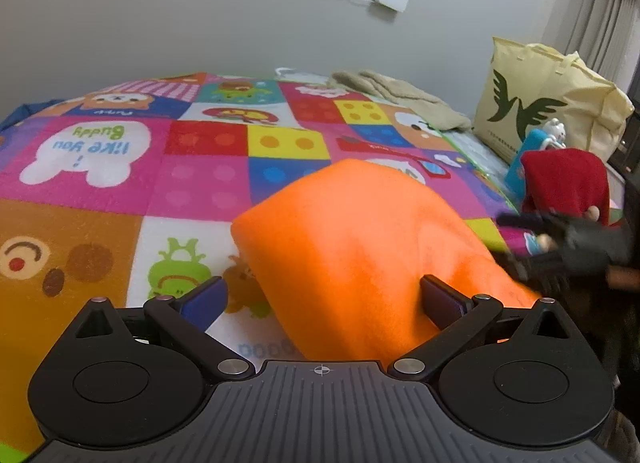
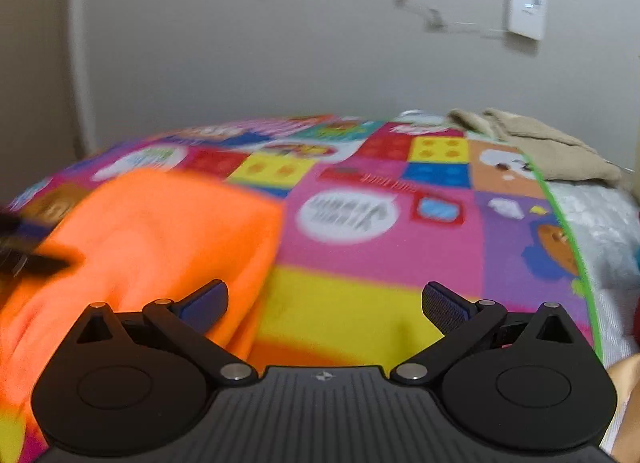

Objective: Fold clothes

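An orange cloth (image 1: 360,247) lies humped on the colourful patchwork play mat (image 1: 120,183). My left gripper (image 1: 322,299) is open, its jaws spread wide, with the near edge of the orange cloth between them and reaching the right finger. My right gripper (image 2: 324,303) is open and empty above a yellow patch of the mat (image 2: 352,315); the orange cloth (image 2: 152,239) lies to its left, blurred. The right gripper also shows in the left wrist view (image 1: 532,239), dark and blurred, at the cloth's right edge.
A beige cloth (image 1: 404,99) lies at the mat's far edge near the wall. A cream tote bag (image 1: 548,103) stands at the right, with a red cloth (image 1: 564,183) and a blue toy (image 1: 524,163) in front of it.
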The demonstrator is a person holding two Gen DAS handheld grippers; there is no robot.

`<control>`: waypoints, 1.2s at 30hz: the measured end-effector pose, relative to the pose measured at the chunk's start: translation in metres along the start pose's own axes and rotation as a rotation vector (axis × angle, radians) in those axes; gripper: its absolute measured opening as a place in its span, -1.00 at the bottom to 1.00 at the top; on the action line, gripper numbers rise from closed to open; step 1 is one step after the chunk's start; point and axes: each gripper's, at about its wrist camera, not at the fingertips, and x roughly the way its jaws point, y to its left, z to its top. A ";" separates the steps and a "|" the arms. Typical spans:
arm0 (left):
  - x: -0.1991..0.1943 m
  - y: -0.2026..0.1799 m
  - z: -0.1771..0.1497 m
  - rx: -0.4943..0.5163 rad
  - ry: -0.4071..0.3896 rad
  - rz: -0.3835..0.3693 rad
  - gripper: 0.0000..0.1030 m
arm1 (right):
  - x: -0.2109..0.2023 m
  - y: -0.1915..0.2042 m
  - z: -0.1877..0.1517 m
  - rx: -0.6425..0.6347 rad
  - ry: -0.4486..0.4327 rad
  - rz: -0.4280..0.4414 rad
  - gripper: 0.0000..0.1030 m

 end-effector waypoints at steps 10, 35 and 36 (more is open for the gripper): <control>-0.033 0.008 0.024 0.114 -0.070 0.224 0.99 | -0.035 0.069 -0.018 -0.070 -0.002 0.313 1.00; -0.067 -0.003 -0.055 -0.368 -0.011 -0.204 0.33 | 0.003 0.024 0.029 -0.035 -0.124 0.026 1.00; -0.067 -0.008 -0.049 -0.346 -0.037 -0.230 0.33 | -0.001 0.024 0.032 -0.042 -0.138 0.016 1.00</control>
